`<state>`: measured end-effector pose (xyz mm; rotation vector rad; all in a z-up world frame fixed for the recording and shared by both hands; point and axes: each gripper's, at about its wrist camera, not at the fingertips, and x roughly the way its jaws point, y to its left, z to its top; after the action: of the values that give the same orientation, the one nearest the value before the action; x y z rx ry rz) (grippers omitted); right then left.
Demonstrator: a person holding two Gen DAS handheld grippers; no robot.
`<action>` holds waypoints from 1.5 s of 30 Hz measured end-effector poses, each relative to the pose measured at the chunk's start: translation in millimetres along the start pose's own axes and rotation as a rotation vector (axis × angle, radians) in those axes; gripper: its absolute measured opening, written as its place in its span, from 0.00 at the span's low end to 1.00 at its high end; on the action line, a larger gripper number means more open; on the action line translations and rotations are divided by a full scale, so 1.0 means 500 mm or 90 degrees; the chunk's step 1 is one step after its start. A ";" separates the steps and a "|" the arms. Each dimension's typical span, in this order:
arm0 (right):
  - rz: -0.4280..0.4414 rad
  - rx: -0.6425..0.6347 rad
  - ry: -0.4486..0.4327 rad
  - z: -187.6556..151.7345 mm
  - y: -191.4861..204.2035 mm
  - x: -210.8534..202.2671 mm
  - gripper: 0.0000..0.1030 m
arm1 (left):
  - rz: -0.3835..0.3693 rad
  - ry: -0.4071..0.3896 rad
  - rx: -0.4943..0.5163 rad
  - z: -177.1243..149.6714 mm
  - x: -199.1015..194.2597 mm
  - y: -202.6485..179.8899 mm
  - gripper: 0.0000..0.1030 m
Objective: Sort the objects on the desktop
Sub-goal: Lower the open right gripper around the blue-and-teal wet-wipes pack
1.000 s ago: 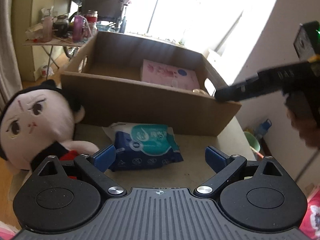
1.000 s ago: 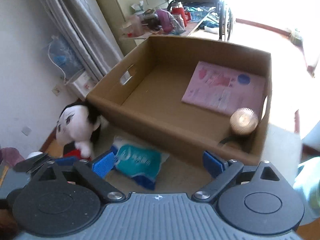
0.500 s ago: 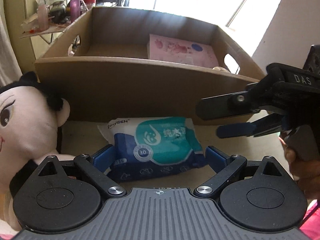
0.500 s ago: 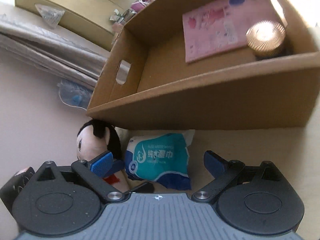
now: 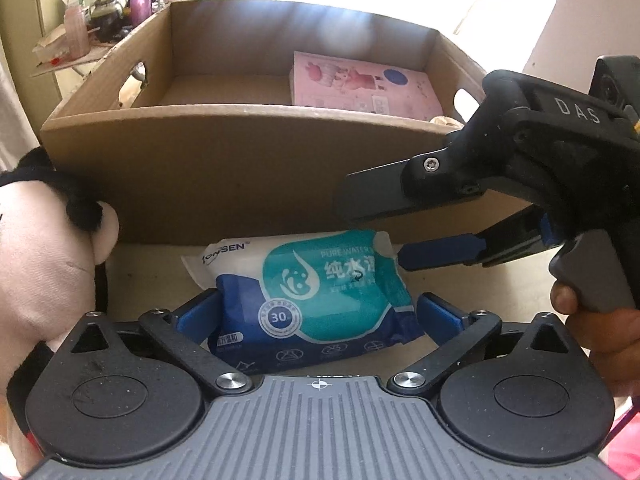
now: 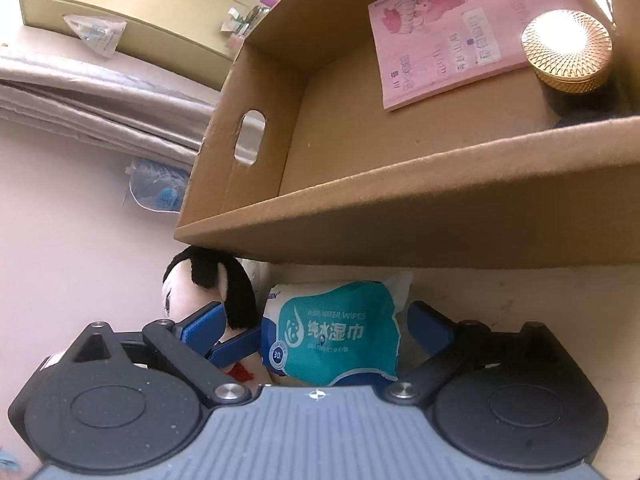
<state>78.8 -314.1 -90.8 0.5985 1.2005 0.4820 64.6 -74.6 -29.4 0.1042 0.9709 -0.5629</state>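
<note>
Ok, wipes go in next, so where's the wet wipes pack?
In both views, the wet wipes pack lies on the table against the cardboard box, right of the plush doll.

On my beige counter [image 5: 152, 276] rest a cardboard box [image 5: 224, 168], a wipes pack [image 5: 316, 296] just before it, and a plush doll [image 5: 44, 264] beside the pack.

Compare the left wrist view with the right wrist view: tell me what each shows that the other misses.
Only the left wrist view shows the right gripper from outside, a hand on its handle, and the cluttered side table. Only the right wrist view shows the whole gold round tin in the box, a cabinet and curtain. Both show the wipes pack between open jaws, the left's still opening, the doll, cardboard box and pink booklet.
</note>
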 end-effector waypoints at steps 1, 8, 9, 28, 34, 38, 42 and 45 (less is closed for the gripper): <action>0.000 0.005 0.008 0.000 -0.001 0.003 0.97 | -0.001 -0.001 0.000 0.000 0.000 0.000 1.00; -0.024 0.031 0.032 0.002 -0.013 0.027 0.96 | -0.012 -0.004 -0.008 0.000 -0.005 0.008 1.00; -0.017 0.036 0.040 0.003 -0.016 0.033 0.96 | -0.014 -0.003 -0.008 0.000 -0.004 0.008 1.00; 0.019 0.051 0.100 -0.018 -0.026 0.020 1.00 | -0.070 0.012 -0.017 -0.001 -0.007 -0.014 1.00; 0.004 0.042 0.101 -0.046 -0.041 -0.024 1.00 | -0.109 0.025 -0.021 -0.028 -0.017 -0.047 1.00; -0.005 0.035 0.102 -0.070 -0.049 -0.048 1.00 | -0.119 0.031 -0.008 -0.049 -0.025 -0.077 1.00; -0.016 0.024 0.096 -0.095 -0.055 -0.073 1.00 | -0.125 0.038 0.010 -0.069 -0.034 -0.108 1.00; -0.018 0.013 0.089 -0.112 -0.056 -0.087 1.00 | -0.129 0.042 0.019 -0.085 -0.041 -0.123 1.00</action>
<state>13.1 -353.2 -91.7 0.5718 1.3470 0.4937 -6.7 -104.8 -27.1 0.0516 1.0439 -0.7639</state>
